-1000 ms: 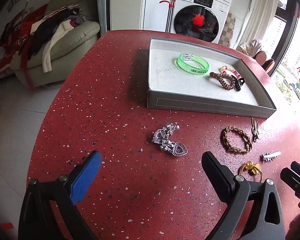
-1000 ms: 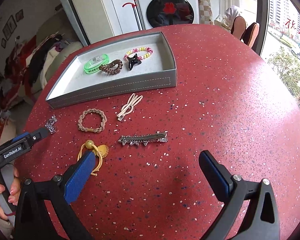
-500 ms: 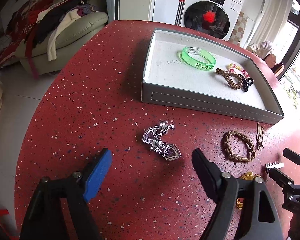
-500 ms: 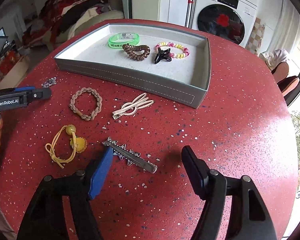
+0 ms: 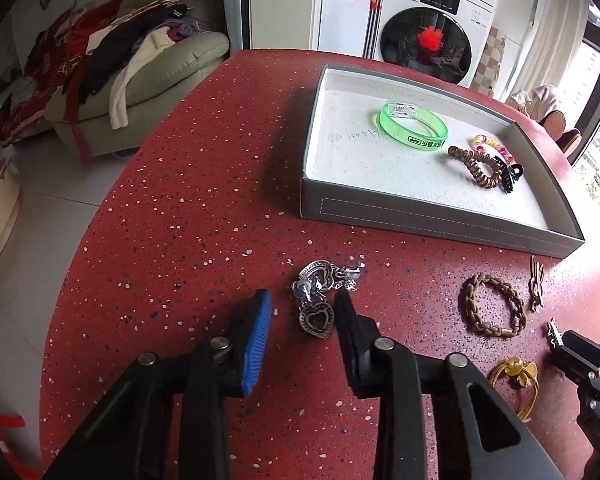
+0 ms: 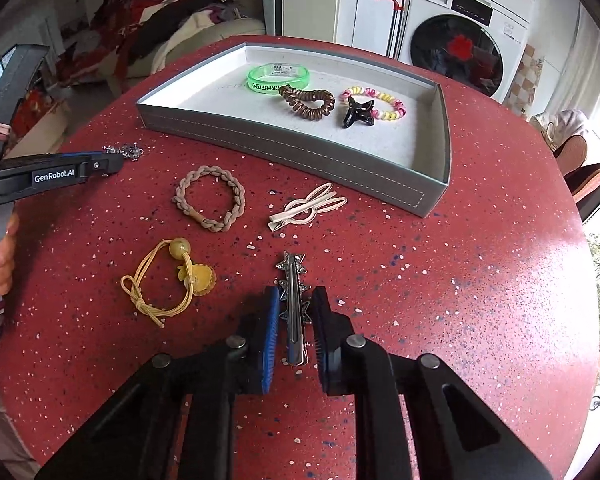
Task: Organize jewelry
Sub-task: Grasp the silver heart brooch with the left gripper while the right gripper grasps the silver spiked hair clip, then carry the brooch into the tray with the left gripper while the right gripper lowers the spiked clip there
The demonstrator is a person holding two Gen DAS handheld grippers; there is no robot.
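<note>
Having narrowed and dropped since a moment ago, the left gripper [image 5: 302, 312] now brackets the silver heart jewelry [image 5: 320, 300] before the grey tray [image 5: 420, 216], while the right gripper [image 6: 295, 312] nearly pinches the spiked clip [image 6: 294, 304], so both pickups look imminent.

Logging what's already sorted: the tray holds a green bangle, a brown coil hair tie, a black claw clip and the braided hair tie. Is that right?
Not quite. The braided hair tie lies on the table in front of the tray; the fourth item inside is a pink-and-yellow bead bracelet, as the right wrist view shows.
</note>
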